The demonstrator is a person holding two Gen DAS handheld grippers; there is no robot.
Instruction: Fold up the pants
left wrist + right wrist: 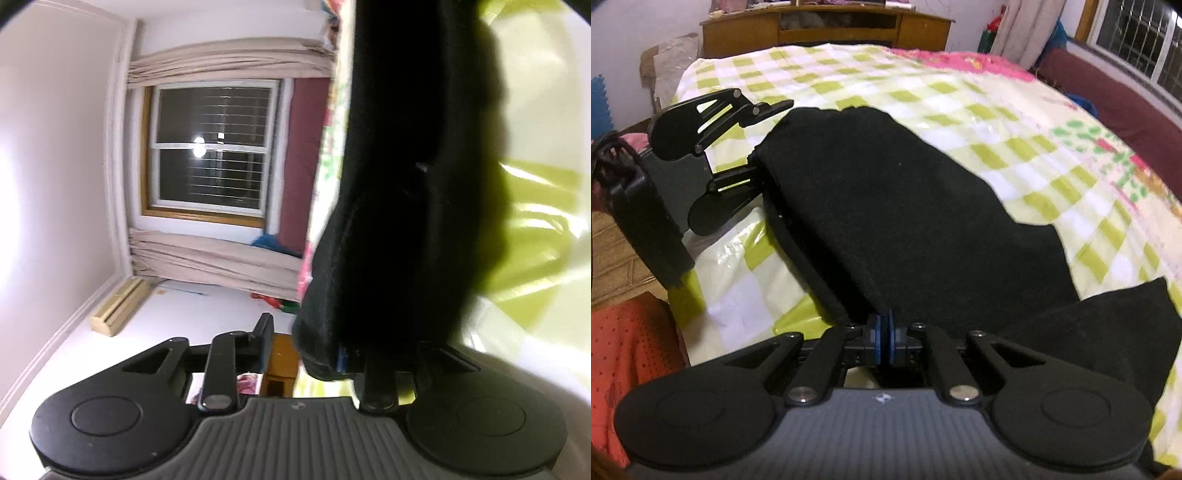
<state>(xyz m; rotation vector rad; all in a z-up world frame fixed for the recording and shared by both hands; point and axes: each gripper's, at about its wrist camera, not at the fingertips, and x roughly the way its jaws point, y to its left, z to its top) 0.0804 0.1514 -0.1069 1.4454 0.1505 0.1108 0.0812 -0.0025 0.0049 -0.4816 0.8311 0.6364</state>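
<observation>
The pants [886, 206] lie on the bed [1015, 122], the left claw [764, 136] at their far-left edge, the headboard [827, 27] behind.

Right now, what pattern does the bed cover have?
The bed cover has a green and white check pattern, clearest in the right wrist view.

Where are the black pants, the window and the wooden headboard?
black pants [886, 206], right wrist view, middle of the cloth.
window [212, 149], left wrist view, its white middle bar.
wooden headboard [738, 35], right wrist view, left front panel.
</observation>
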